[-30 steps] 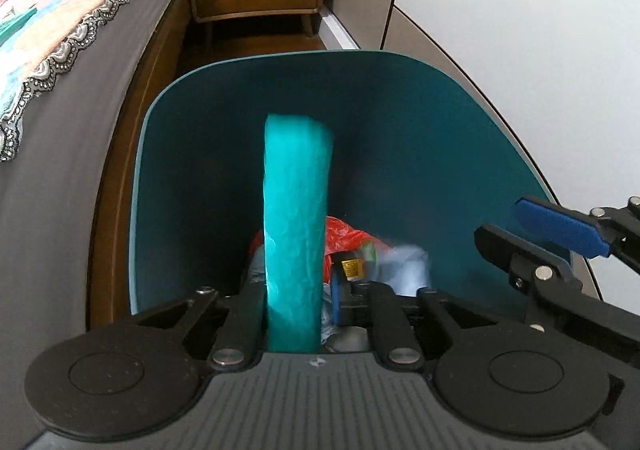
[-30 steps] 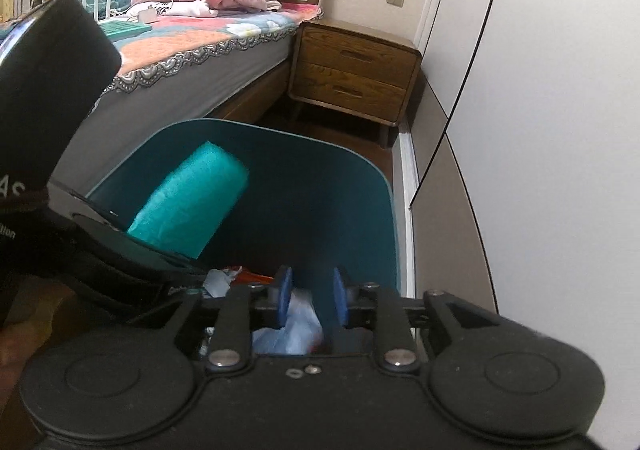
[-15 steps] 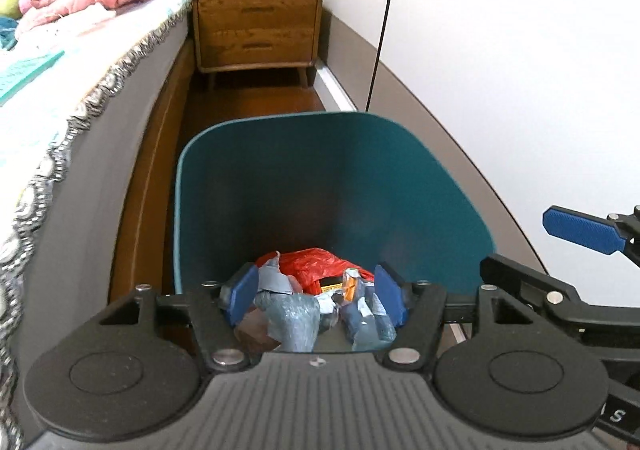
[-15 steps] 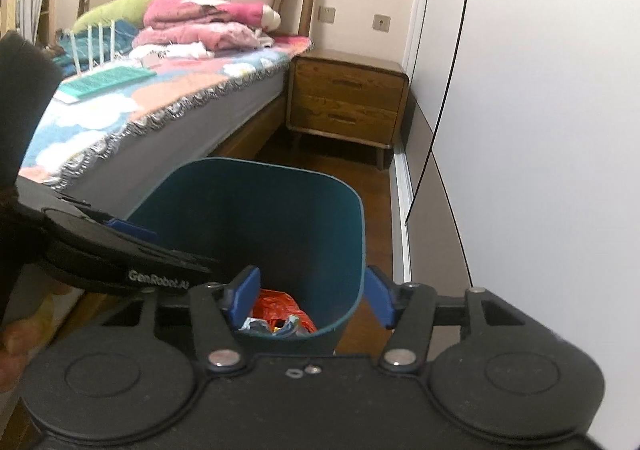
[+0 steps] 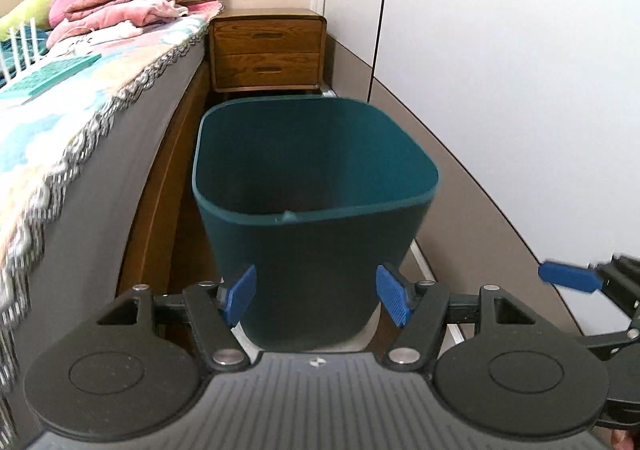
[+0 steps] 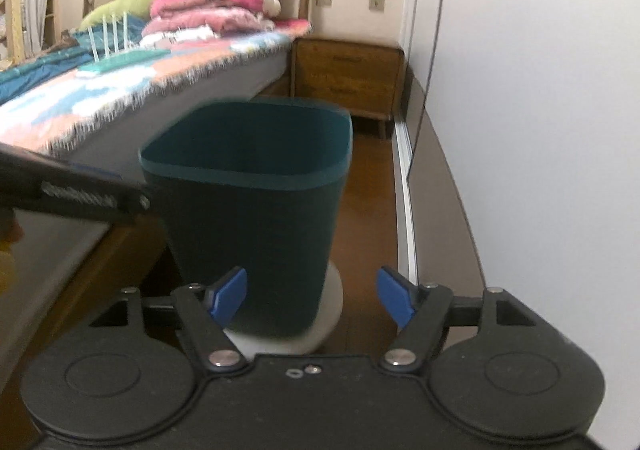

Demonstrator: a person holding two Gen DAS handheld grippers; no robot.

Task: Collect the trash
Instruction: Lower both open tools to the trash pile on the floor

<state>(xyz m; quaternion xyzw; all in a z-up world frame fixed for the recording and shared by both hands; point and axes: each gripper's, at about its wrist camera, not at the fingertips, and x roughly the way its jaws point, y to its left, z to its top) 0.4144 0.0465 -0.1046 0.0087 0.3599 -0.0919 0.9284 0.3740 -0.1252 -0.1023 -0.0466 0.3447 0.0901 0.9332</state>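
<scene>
A dark teal trash bin stands on the wooden floor between the bed and the white wardrobe; it also shows in the right wrist view, on a round white base. Its contents are hidden from this low angle. My left gripper is open and empty, back from the bin's near side. My right gripper is open and empty, also short of the bin. The right gripper's blue fingertip shows at the left view's right edge.
A bed with a patterned cover and pink bedding runs along the left. A wooden nightstand stands behind the bin. White wardrobe doors and a floor rail line the right.
My left gripper opened and dropped the teal roll into the bin. My right gripper opened too. Both grippers pulled back and lower, so the bin's outside now shows.
</scene>
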